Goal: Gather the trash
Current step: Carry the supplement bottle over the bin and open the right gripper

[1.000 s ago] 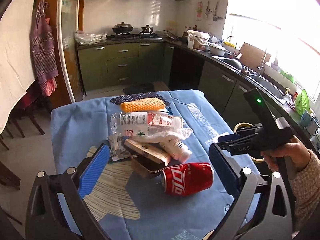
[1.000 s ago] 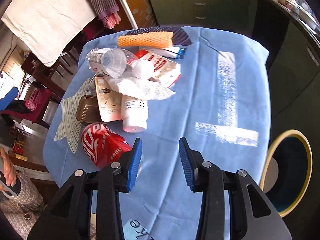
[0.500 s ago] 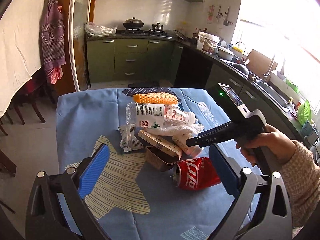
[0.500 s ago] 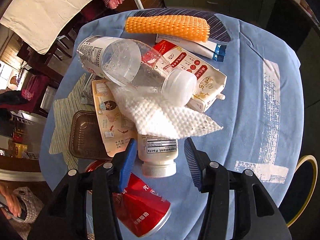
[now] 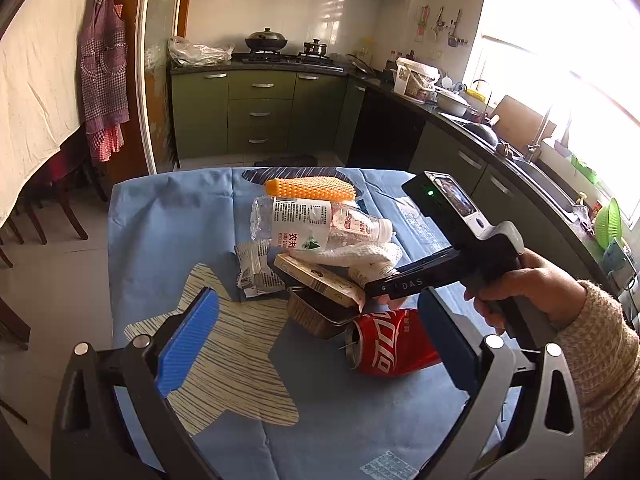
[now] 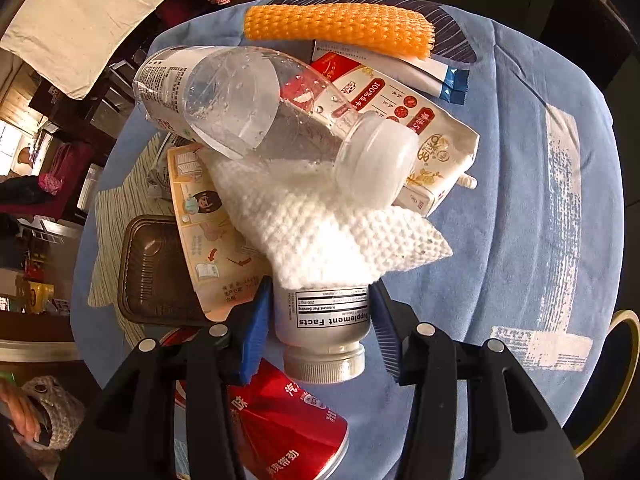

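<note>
**Over the blue cloth: straddling the supplement bottle**

Over the trash pile, pointing steeply down, right gripper [image 6: 316, 320] straddling the white plastic supplement bottle [image 6: 324, 332], ribbed blue pads flanking its smooth sides with slim gaps showing, not yet pressing; jaws just easing slightly inward. Gripping the right tool's handle, hand [image 5: 520, 292] in a knitted sleeve. Hovering lower and tilted down, left gripper [image 5: 316, 336] gaping wide, holding nothing, framing the dented red can [image 5: 390, 342]. Lying heaped on the blue tablecloth [image 6: 520, 200]: clear crinkled water bottle [image 6: 256, 112], white waffle-textured cloth [image 6: 320, 224], orange foam netting [image 6: 340, 26], brown ridged plastic tray [image 6: 152, 268].
</note>
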Demonstrator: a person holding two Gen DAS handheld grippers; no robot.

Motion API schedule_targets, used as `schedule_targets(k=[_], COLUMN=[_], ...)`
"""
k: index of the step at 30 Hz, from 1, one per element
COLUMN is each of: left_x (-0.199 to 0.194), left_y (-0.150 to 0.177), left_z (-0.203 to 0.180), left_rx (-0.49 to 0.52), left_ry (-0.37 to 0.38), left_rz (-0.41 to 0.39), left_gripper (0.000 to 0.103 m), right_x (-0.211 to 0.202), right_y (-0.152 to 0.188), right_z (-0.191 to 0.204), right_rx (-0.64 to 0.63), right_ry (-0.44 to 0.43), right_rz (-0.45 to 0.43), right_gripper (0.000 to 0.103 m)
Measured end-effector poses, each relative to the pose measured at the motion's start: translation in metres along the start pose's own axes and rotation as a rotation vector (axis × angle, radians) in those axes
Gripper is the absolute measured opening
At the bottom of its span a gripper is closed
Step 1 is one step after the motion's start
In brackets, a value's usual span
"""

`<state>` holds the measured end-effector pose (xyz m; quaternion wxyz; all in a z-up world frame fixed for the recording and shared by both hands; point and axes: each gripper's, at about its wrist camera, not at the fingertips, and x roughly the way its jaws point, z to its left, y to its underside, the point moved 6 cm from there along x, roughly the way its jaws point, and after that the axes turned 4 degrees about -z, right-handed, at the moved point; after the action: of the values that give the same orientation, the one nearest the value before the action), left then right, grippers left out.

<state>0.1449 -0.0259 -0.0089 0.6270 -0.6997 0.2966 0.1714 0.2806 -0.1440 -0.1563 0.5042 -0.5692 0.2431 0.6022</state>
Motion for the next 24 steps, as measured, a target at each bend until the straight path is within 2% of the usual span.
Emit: schedule_targets(k=[8, 13, 17, 20, 22, 24], left_x=[0.005, 0.007, 0.011, 0.015, 0.017, 0.019], left_y=[0.003, 0.004, 0.006, 0.008, 0.009, 0.010], left_z=[-0.006, -0.008, -0.008, -0.009, -0.010, -0.012], left_rx=[0.008, 0.008, 0.003, 0.002, -0.001, 0.001], left_ry=[0.012, 0.014, 0.018, 0.018, 0.019, 0.020], left_rz=[0.010, 0.013, 0.019, 0.027, 0.032, 0.037], left_gripper=[0.095, 0.095, 0.095, 0.095, 0.095, 0.095], right_x=[-0.030, -0.067, -0.114, -0.138, -0.147, -0.138], right_y=[0.023, 0.053, 0.084, 0.114, 0.136, 0.153], right_z=[-0.019, -0.059, -0.132, -0.205, -0.260, -0.303], right_rx=[0.020, 0.098, 0.231, 0.382, 0.485, 0.575], right_ry=[-0.035, -0.025, 0.031, 0.148, 0.224, 0.265], right_rz=[-0.015, -0.081, -0.162, -0.213, -0.219, -0.195], right_gripper=[0.047, 0.047, 0.047, 0.047, 0.047, 0.047])
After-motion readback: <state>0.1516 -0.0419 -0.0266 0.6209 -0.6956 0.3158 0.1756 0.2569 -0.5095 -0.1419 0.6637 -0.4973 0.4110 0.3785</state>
